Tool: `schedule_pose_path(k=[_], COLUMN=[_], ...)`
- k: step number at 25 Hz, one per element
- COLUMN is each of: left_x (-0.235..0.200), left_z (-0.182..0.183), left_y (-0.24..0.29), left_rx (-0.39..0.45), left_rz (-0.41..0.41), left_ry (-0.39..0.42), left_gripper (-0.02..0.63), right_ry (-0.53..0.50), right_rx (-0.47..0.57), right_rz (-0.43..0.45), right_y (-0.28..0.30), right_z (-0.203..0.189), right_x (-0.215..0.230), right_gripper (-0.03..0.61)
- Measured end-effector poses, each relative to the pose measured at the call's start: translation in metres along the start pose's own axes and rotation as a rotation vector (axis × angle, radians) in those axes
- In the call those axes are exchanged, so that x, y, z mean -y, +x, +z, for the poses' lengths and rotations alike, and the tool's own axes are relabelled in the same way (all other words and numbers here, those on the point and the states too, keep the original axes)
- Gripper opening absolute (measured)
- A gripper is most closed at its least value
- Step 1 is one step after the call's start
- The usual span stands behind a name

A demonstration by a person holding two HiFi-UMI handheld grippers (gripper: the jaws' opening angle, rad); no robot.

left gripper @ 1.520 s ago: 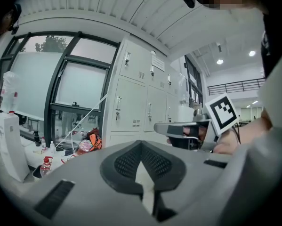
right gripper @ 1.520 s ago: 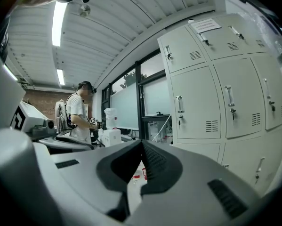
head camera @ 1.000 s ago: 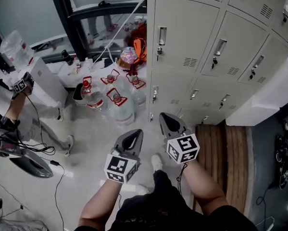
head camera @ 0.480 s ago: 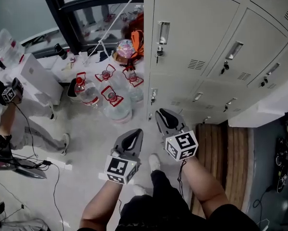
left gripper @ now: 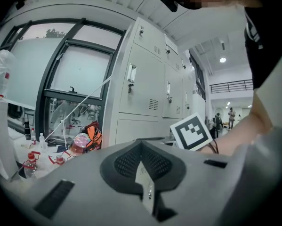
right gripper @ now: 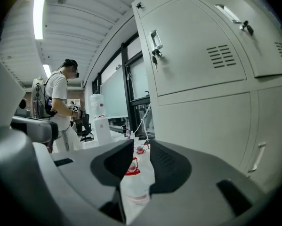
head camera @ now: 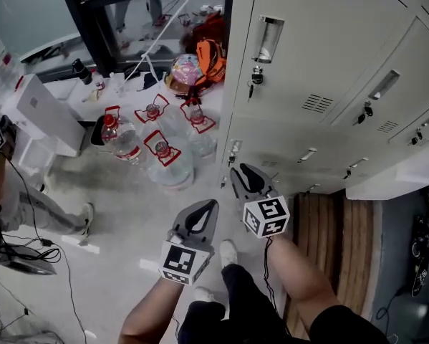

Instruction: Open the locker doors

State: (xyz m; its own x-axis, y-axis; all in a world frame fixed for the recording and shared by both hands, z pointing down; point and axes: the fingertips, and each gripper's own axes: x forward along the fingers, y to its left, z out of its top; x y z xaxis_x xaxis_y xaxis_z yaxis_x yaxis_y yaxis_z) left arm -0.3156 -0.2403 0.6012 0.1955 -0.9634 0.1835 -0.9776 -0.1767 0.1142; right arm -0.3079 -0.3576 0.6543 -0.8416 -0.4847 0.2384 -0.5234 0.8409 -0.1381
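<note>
Bank of grey lockers (head camera: 321, 56) fills the right of the head view, standing on the floor beside a dark-framed window (head camera: 85, 20). Every locker door in sight is shut.

The upper left door (head camera: 300, 20) has a recessed handle (head camera: 268, 39) near its left edge, and a key (head camera: 255, 76) hangs in the lock just below. The lower-row door (head camera: 271, 145) under it has a small handle (head camera: 233, 151), also at its left edge.

The right tool (head camera: 244, 173) is held low and aimed at the bottom left corner of the lockers. It is near the lower-row door but clear of it. Its own view shows the jaws moderately apart. They have just been opening, and nothing is between them. Only the water jugs on the floor show through the gap.

The left tool (head camera: 208, 208) sits just beside the right one, on its left, farther from the lockers and pointing much the same way. Its jaws are closed together, pads meeting, holding nothing.

On the floor, a cluster of big clear water jugs (head camera: 164, 160) with red handles stands left of the lockers. An orange bag (head camera: 211, 57) lies beyond the jugs, close to the locker corner. A slatted wooden board (head camera: 336, 228) lies in front of the lockers, right of the person's legs.

A second person (right gripper: 60, 102) in a white shirt stands well off, by the window.
</note>
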Motion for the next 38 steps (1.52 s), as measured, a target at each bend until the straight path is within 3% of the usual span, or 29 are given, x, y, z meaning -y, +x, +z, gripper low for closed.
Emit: schedule_pose_path(k=[15,27,38], left_x=[-0.049,-0.046,-0.044], left_z=[-0.084,-0.122,-0.132], left_y=[0.026,0.036,0.038], left_rx=[0.016,0.018,0.024], left_rz=[-0.001,-0.023,-0.02], left_ry=[-0.003,-0.003,-0.016], left_gripper=[0.003,0.003,0.003], right_ry=[0.002,0.008,-0.016], right_rx=[-0.027,-0.005,-0.038], right_rz=[-0.122,-0.163,-0.146], right_y=[0.098,0.132,0.15], right_z=[-0.09,-0.108,-0.114], right_x=[0.054,0.081,0.083], right_gripper=[0.15,0.184,0.161])
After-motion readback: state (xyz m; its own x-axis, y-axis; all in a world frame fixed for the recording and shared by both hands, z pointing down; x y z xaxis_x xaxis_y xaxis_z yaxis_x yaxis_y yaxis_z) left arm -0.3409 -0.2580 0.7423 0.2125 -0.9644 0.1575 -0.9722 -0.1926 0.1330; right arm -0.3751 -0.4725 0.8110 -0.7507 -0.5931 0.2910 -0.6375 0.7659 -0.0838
